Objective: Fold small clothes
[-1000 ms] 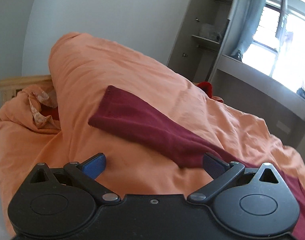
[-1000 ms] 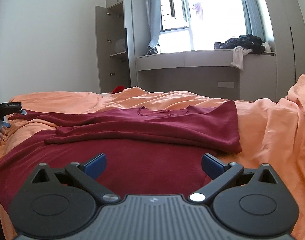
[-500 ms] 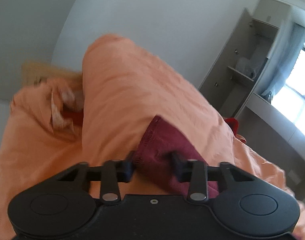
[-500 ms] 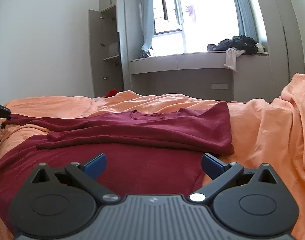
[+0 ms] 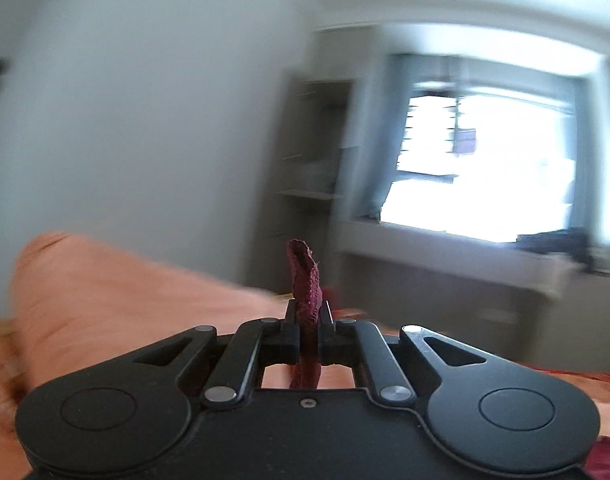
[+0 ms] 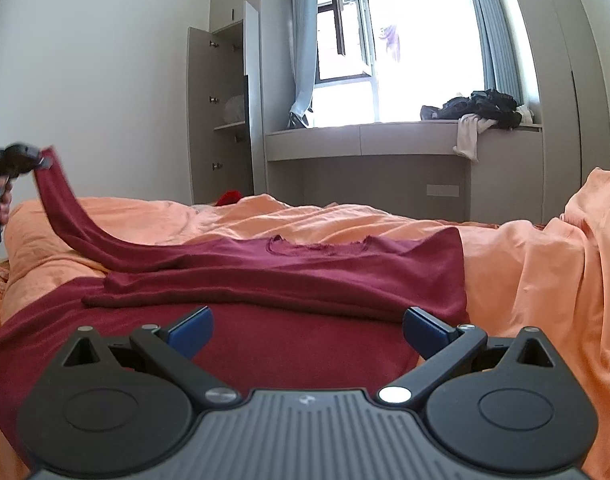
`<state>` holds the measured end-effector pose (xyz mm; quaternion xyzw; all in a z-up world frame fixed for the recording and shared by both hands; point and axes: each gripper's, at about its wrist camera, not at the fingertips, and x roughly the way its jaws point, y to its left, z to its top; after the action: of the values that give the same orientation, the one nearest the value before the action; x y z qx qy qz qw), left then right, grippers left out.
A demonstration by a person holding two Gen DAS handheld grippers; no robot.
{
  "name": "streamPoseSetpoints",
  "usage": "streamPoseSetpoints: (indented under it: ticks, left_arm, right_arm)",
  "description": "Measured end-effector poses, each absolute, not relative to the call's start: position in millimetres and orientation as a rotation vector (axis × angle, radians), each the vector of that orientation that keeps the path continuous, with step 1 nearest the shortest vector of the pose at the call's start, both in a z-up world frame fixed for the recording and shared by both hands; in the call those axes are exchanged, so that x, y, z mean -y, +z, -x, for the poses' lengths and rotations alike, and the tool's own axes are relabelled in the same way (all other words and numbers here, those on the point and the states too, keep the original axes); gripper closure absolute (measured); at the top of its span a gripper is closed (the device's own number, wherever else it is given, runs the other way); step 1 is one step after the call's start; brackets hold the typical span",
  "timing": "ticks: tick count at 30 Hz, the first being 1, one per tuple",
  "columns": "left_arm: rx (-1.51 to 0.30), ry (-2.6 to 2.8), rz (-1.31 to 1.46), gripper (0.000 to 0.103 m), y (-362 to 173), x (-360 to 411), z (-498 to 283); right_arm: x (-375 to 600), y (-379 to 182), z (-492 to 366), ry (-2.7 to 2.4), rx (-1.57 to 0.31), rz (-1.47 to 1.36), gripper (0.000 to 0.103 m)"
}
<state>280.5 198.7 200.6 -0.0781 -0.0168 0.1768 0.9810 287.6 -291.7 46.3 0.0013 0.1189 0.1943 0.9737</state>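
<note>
Maroon top flat on orange sheet, left sleeve raised, pinched by left gripper; right gripper jaws apart, empty.

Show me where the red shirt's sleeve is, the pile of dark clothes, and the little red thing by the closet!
sleeve (image 6: 71, 216): right wrist view, middle of the lifted stretch.
pile of dark clothes (image 6: 479, 106): right wrist view, centre of the heap.
little red thing (image 6: 229, 197): right wrist view, its visible top.
</note>
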Motion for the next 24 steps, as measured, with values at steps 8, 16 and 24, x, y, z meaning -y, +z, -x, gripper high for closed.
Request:
streamPoseSetpoints:
  ticks: [8, 16, 24]
  left_arm:
    - [-0.005, -0.041, 0.002, 0.096, 200, -59, -273]
    - [-0.171, -0.344, -0.141, 0.096, 118, 60, -257]
    - [-0.394, -0.463, -0.155, 0.082, 51, 66, -269]
  right_arm:
    - [304, 52, -284, 0.357, -0.225, -0.010, 0.000]
    - [323, 52, -290, 0.269, -0.234, -0.049, 0.000]
    - [329, 47, -297, 0.249, -0.255, -0.074, 0.000]
